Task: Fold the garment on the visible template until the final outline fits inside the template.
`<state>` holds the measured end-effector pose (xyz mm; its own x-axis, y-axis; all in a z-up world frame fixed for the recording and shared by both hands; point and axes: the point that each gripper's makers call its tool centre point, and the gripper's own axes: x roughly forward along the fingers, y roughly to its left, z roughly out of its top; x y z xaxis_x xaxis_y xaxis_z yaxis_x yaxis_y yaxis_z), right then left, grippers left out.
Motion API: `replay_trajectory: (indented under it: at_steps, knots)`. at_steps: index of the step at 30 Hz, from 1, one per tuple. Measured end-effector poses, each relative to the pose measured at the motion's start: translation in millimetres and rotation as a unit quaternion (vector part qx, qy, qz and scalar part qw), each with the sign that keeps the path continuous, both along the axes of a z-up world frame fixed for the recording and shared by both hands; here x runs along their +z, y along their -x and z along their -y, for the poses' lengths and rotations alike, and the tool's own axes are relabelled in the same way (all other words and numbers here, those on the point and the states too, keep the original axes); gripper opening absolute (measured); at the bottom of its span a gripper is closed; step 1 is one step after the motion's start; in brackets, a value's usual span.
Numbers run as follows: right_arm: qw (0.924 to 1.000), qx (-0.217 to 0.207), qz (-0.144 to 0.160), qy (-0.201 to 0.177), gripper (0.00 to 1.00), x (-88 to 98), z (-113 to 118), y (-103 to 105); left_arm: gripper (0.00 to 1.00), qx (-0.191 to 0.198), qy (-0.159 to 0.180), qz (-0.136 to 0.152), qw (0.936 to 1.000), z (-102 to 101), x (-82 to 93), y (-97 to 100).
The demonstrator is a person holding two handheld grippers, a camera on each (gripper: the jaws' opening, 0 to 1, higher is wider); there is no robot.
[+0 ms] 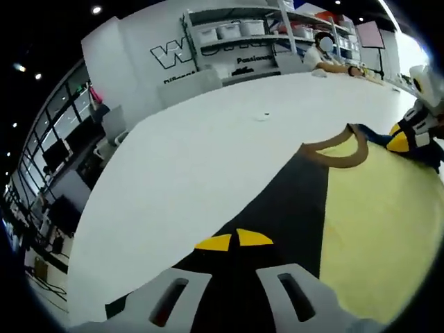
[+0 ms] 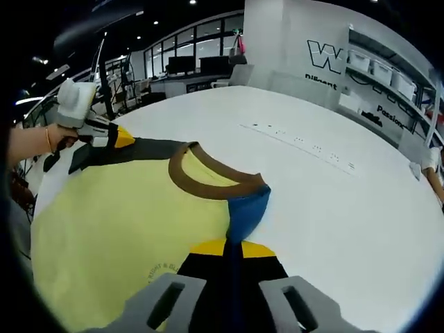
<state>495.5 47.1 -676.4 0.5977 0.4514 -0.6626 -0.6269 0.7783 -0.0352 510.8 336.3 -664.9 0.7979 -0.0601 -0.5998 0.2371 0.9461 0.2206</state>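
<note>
A pale yellow T-shirt (image 1: 381,208) (image 2: 118,215) with a brown collar (image 1: 340,149) (image 2: 208,184) lies flat on the white table (image 1: 208,152). One sleeve is black (image 1: 284,201) (image 2: 149,148), the other blue (image 2: 246,208) (image 1: 378,135). My left gripper (image 1: 234,241) is shut on the black sleeve's edge; in the right gripper view it (image 2: 114,139) sits at the far left, held by a hand. My right gripper (image 2: 232,248) is shut on the blue sleeve, and it appears at the right edge of the left gripper view (image 1: 406,139).
A row of small marks (image 2: 298,142) runs across the table beyond the shirt. A person (image 1: 326,59) sits at the table's far end. Shelves with bins (image 1: 236,31) line the wall, and desks with monitors (image 1: 62,152) stand past the table edge.
</note>
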Motion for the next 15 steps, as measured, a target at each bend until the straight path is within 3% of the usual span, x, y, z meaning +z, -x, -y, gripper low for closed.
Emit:
replay_trajectory:
  at_steps: [15]
  knots:
    - [0.9999, -0.015, 0.008, -0.005, 0.0, -0.4, -5, -23, 0.04, 0.02, -0.017, 0.018, 0.9995, -13, -0.4, -13.6]
